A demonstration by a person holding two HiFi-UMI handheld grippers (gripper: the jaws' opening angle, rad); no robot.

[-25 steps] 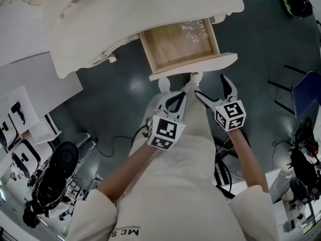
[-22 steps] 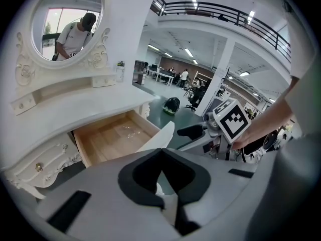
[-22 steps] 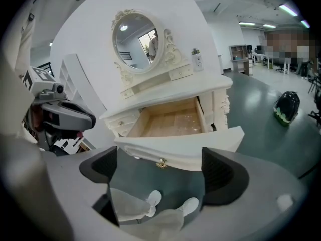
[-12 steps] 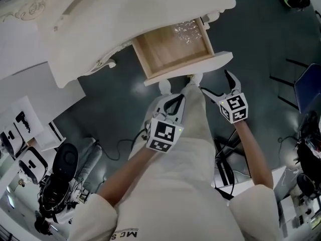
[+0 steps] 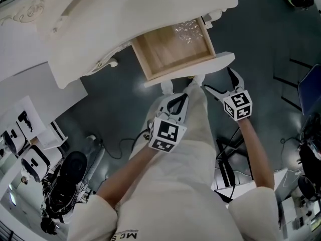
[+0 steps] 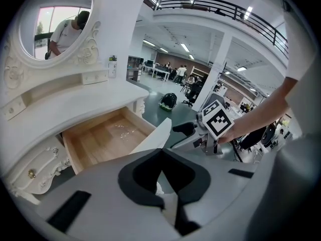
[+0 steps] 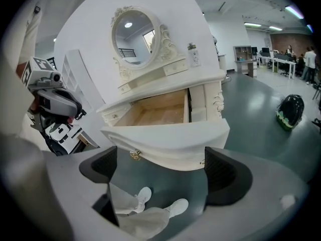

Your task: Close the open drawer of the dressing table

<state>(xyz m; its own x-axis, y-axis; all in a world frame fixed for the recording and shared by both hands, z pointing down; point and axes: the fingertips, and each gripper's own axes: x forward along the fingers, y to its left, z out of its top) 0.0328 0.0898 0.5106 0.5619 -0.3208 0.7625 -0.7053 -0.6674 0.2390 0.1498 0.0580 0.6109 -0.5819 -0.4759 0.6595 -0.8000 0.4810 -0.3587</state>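
Pulled well out from under the glossy white, carved dressing table (image 5: pixel 125 14): a shallow drawer (image 5: pixel 168 51) of pale bare wood, flat-bottomed, with a curved cream-white front panel (image 7: pixel 170 139) and a small brass knob (image 7: pixel 135 155) low on it. Inside, towards the back corner, a crumpled clear plastic scrap (image 5: pixel 189 30), too glinting to make out further. Higher up, an oval mirror (image 7: pixel 134 31) in a scrolled white frame. Far part of the table top cut off in the head view.

Left tongs (image 6: pixel 161 157) clenched, matte black pads meeting tip to tip, nothing between them. Held below the front panel and apart from it.

Right tongs (image 7: pixel 163 170) released, finely textured black pads wide apart, the front panel framed beyond the tips. Seen from the head view, just beside the panel's right end. Contact impossible to tell.

Beneath both, smooth dark grey-green floor (image 5: pixel 261 39), pale trouser legs and white shoes (image 7: pixel 173 206).
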